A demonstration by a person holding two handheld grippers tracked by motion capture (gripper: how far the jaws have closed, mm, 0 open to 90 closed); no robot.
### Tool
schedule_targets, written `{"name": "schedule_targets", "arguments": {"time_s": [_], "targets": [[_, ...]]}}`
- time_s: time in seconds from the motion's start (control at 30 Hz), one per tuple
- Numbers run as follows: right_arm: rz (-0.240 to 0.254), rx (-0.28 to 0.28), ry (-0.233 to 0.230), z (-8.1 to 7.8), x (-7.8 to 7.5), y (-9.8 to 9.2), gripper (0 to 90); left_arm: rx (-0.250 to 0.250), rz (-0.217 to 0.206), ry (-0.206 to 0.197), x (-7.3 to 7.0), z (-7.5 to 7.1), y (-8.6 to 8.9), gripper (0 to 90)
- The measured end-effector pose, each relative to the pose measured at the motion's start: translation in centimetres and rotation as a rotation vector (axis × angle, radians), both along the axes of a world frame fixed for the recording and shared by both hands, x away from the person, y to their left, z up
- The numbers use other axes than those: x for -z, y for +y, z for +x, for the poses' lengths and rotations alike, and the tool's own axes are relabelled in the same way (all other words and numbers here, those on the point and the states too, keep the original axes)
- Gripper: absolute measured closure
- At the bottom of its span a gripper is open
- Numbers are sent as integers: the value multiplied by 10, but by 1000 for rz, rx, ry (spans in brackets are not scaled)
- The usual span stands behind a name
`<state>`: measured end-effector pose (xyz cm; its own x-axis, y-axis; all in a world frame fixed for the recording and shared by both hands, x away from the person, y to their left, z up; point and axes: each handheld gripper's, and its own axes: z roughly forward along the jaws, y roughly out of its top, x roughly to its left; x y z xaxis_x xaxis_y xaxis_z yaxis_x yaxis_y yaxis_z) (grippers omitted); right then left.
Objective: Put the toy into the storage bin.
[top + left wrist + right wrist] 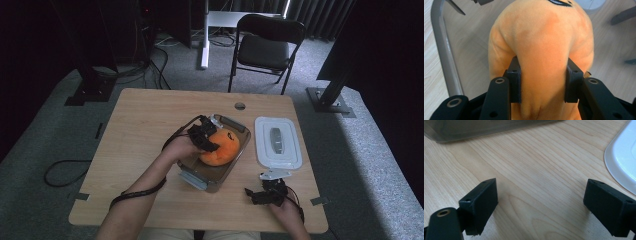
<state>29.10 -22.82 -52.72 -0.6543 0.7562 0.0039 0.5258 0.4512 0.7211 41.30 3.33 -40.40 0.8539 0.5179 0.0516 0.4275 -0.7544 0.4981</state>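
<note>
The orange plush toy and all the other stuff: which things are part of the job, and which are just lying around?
Part of the job:
- orange plush toy, squeezed by the left gripper
- clear container with the toy in it
- white lid lying beside the container
- right gripper, jaws open over the table

Just lying about:
- black chair
- floor cable

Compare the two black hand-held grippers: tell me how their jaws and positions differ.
The left gripper has its jaws pressed into the orange plush toy; the right gripper has its jaws spread wide with nothing between them. The left gripper reaches into the clear plastic container; the right gripper sits over bare wooden table, near the white lid. Both have black two-jaw fingers.
</note>
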Motion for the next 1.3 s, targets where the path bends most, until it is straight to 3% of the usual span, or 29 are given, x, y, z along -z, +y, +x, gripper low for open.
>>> {"name": "schedule_targets", "arguments": {"time_s": [0.23,0.37,0.5,0.67,0.9,0.93,1.03,1.17,1.27,1.3], "targets": [[0,0,0,0,0,0,117,11,52,11,4,1,-7,566],[0,0,0,0,0,0,117,12,88,22,6,1,-11,487],[1,1,0,0,0,0,117,7,81,32,6,1,-11,414],[1,1,0,0,0,0,117,31,92,16,6,-2,-11,337],[1,1,0,0,0,0,117,27,46,16,1,-5,-7,239],[1,0,0,0,0,0,117,28,48,13,0,-5,-6,192],[0,0,0,0,0,0,117,31,40,16,-2,-6,-3,188],[0,0,0,0,0,0,117,36,23,20,-5,-8,1,101],[-1,0,-1,0,0,0,117,41,9,16,-7,-11,4,88],[0,1,0,0,0,0,117,46,1,23,-7,-12,5,29]]}}
